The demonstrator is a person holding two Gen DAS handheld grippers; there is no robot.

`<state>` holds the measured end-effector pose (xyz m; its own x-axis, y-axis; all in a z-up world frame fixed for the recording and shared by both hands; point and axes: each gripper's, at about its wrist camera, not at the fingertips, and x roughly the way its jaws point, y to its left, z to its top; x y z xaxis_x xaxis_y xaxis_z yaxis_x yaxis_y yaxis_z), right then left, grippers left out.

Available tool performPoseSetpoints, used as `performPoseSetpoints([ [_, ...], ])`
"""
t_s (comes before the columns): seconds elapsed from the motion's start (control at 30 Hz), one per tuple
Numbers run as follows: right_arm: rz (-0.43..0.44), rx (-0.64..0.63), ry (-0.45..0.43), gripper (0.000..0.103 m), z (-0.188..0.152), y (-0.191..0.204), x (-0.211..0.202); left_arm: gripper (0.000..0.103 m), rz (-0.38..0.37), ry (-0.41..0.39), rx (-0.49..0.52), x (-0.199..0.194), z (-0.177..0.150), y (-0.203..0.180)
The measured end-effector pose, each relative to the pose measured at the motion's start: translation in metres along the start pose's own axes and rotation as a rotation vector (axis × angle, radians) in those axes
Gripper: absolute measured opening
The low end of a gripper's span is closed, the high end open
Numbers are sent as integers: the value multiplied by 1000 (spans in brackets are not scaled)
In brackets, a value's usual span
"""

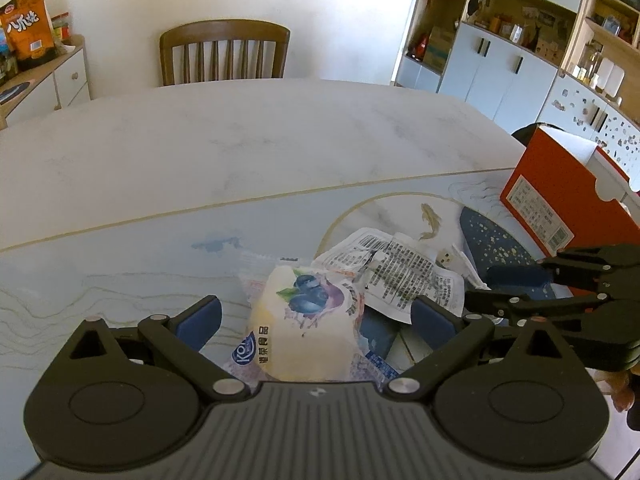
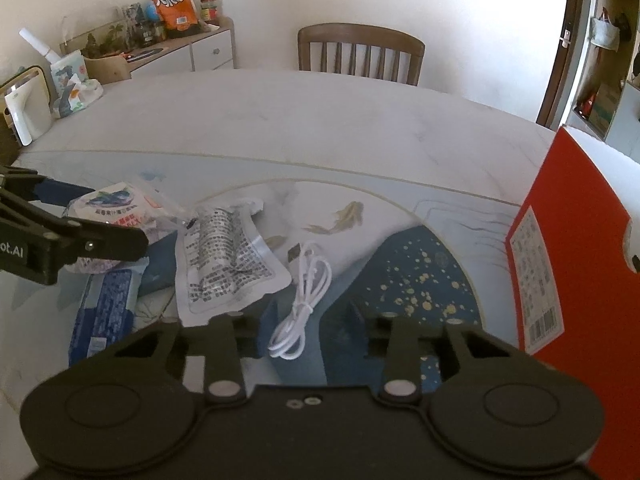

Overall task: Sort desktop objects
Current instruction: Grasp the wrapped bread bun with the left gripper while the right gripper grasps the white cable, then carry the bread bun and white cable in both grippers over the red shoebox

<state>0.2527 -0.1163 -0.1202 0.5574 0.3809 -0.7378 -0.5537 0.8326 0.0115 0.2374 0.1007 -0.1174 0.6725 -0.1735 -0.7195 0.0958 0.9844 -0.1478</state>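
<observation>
A blueberry snack packet (image 1: 308,316) lies on the printed mat between the wide-apart fingers of my left gripper (image 1: 316,314), which is open around it. It also shows in the right wrist view (image 2: 116,208). Beside it lie a white printed pouch (image 1: 404,270) (image 2: 232,260) and a blue wrapper (image 2: 106,312). A coiled white USB cable (image 2: 306,300) lies between the fingers of my right gripper (image 2: 312,316), which is open around it, apart from it. The right gripper also shows in the left wrist view (image 1: 508,288).
An orange-red box (image 2: 568,248) (image 1: 560,196) stands upright at the right edge of the mat. A wooden chair (image 1: 224,54) stands behind the marble table (image 1: 240,140). A tissue pack (image 2: 78,94) and a white device (image 2: 24,118) sit at the far left.
</observation>
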Motion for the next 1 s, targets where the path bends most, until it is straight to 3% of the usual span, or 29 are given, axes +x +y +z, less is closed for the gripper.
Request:
performPoseSetpoints([
  [0.13,-1,-2,0,21,1,1,0,91,13,-7,8,-1,0,-1],
  [0.2,-5,2,2,17,1,1,0,81,12,7,11,0,-1,-1],
  [0.3,-13,4,5,13,2,1,0,69,14,29,9,3,-2,0],
  [0.47,-23,1,12,10,4,0,1,59,22,37,2,3,-2,2],
  [1.0,-40,68,21,10,1,-12,-17,56,25,24,-26,-10,0,3],
])
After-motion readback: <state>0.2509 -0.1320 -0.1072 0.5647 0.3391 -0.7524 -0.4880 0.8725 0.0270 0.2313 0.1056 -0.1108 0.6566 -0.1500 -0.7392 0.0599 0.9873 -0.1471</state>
